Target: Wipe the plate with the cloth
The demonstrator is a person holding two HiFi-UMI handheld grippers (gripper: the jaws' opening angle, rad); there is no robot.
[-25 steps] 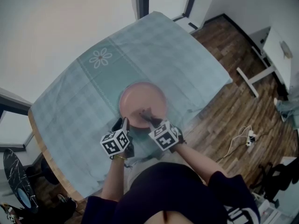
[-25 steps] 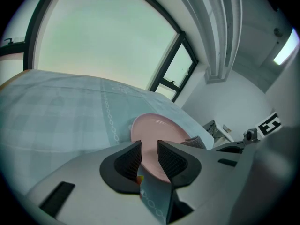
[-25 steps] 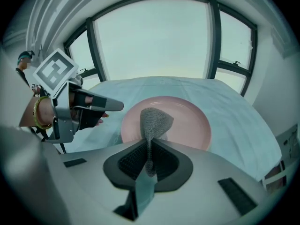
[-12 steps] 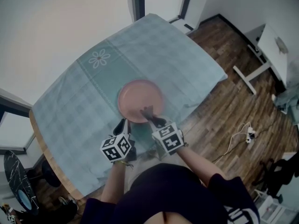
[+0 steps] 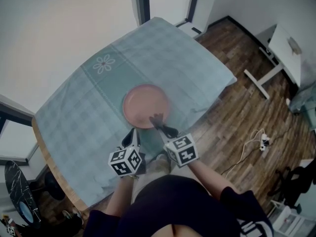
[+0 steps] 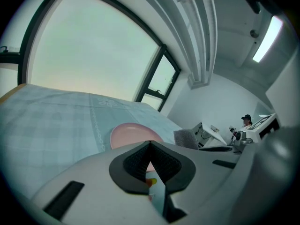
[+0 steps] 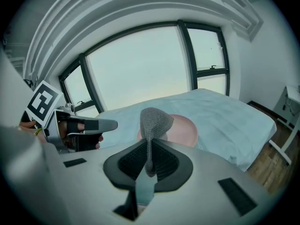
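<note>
While my right gripper [image 7: 149, 159] has its jaws clamped on the grey cloth [image 7: 154, 120], whose free end sticks out ahead of them, my left gripper [image 6: 150, 146] has just brought its jaws together on nothing. The pink plate [image 5: 145, 105] lies flat around the middle of the desk [image 5: 74, 117], nearer the edge where I stand. It is ahead of and below both grippers. The right one hangs over its near rim, so I judge the cloth need only drop forward. Being round, the plate offers no long axis.
</note>
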